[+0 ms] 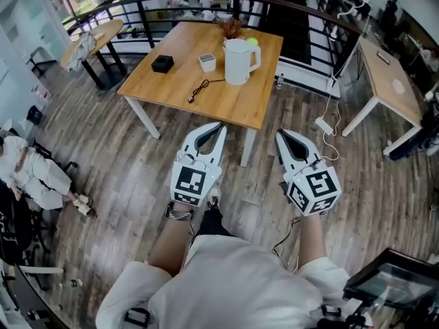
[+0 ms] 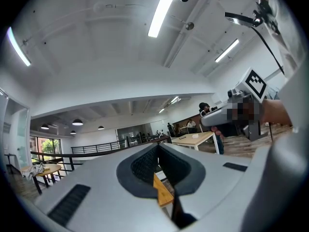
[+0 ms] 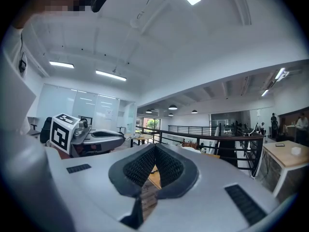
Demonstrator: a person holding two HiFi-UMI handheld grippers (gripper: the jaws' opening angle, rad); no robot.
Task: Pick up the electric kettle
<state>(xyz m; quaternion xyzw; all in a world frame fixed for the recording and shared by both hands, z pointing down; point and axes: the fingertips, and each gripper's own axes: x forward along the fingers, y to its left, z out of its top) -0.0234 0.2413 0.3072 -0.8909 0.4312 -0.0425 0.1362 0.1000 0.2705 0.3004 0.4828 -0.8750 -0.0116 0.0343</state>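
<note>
Left gripper (image 1: 218, 127) and right gripper (image 1: 280, 137) are fully closed, holding nothing.

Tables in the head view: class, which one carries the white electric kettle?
The big square middle table: the kettle stands near its far edge. The left table and the right table carry no kettle.

The electric kettle (image 1: 238, 60) is white and shaped like a jug. It stands upright on the wooden table (image 1: 171, 81), near its far right corner. Its handle points right. Its lid looks closed, but that is hard to see.
</note>
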